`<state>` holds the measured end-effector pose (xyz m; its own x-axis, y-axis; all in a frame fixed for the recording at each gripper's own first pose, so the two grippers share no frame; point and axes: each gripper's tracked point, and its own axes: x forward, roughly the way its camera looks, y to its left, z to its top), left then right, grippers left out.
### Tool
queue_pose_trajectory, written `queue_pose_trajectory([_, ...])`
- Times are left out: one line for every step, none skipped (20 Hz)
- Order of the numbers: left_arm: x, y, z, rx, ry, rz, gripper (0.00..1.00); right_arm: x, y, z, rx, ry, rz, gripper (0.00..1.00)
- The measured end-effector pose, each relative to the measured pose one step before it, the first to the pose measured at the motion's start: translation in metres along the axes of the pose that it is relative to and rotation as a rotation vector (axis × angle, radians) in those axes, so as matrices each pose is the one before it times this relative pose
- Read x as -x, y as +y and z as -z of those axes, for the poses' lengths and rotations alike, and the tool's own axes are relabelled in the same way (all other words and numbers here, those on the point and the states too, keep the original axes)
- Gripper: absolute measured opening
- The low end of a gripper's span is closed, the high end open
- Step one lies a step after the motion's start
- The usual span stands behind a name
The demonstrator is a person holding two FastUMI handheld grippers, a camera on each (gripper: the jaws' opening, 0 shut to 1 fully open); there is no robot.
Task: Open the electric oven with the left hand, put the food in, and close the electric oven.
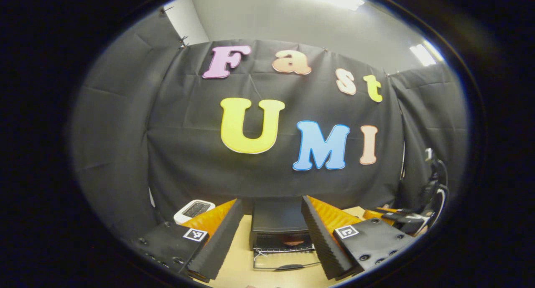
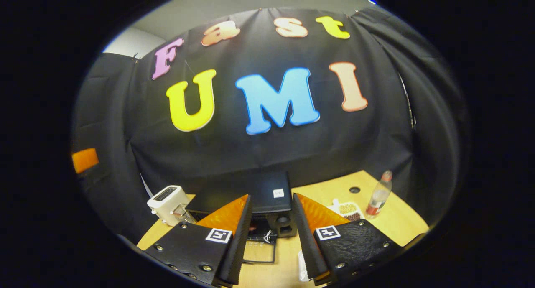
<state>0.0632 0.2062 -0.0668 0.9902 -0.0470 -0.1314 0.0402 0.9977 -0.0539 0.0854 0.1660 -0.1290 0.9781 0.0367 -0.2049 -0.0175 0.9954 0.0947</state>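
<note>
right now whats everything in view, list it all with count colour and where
electric oven: one, black, at the back middle of the table, its door folded down flat toward the grippers
food in the oven: one, reddish brown, partly seen inside the open cavity
toaster: one, white, left of the oven by the cloth wall
bottle: one, clear with a red label, on the right of the table
plate of food: one, white with tan and dark pieces, beside the bottle
table: one, light wood
left gripper: one, fingers apart, holding nothing, facing the oven
right gripper: one, fingers apart, holding nothing, facing the oven
</note>
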Motion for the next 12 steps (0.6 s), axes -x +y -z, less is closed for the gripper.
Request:
queue_pose_trajectory([-0.00291, -0.00772, -0.00303, -0.00728, -0.01413, 0.00321, 0.89, 0.00944, -0.00480, -0.01843, -0.00011, -0.02879, 0.00816, 0.59])
queue_pose_trajectory([-0.00286, -0.00928, -0.00334, -0.00320, -0.01239, 0.00724, 1.00, 0.00607, -0.00915, -0.01070, 0.00998, -0.01520, 0.01786, 0.58])
queue_pose_trajectory([-0.00017, -0.00953, -0.00273, 0.00094, -0.01182, 0.01027, 1.00, 0.00660, -0.00357, -0.01822, 0.00376, -0.03371, 0.00049, 0.59])
queue_pose_trajectory([-0.00131, -0.00867, -0.00439, -0.00236, -0.01026, 0.01002, 1.00, 0.00578, -0.00514, -0.01834, 0.01205, -0.03205, 0.01449, 0.59])
queue_pose_trajectory([-0.00245, -0.00741, -0.00388, -0.00732, -0.01213, 0.00776, 1.00, 0.00612, -0.00517, -0.01717, 0.01884, -0.04077, 0.00977, 0.59])
queue_pose_trajectory([-0.00234, -0.00636, -0.00334, -0.00734, -0.00576, 0.00749, 1.00, 0.00734, -0.00686, -0.01482, 0.02780, -0.03368, 0.01079, 0.59])
queue_pose_trajectory([-0.00098, -0.00644, -0.00303, -0.00368, -0.00418, 0.00524, 1.00, 0.00641, -0.00127, -0.01130, 0.02555, -0.01750, 0.00226, 0.59])
queue_pose_trajectory([-0.00126, -0.00646, -0.00089, 0.00037, -0.00240, 0.00665, 1.00, 0.00298, -0.00006, -0.00759, 0.01227, -0.01491, -0.01041, 0.58])
queue_pose_trajectory([-0.00030, -0.00510, 0.00056, -0.00048, 0.00155, 0.00291, 1.00, 0.00343, 0.00012, -0.00735, 0.00465, -0.01290, -0.00637, 0.49])
queue_pose_trajectory([-0.00338, -0.00501, 0.00336, -0.00217, 0.00970, 0.00159, 1.00, -0.00059, -0.00157, -0.00745, 0.00038, -0.01234, -0.00062, 0.59])
queue_pose_trajectory([-0.00263, -0.00401, 0.00764, -0.00067, 0.01647, 0.00201, 1.00, -0.00114, -0.00432, -0.00296, 0.00466, -0.01107, 0.00785, 0.59])
queue_pose_trajectory([-0.00346, -0.00592, 0.00897, 0.00523, 0.02862, 0.01047, 1.00, -0.00370, -0.00673, 0.00068, 0.00409, -0.00228, 0.00886, 0.58])
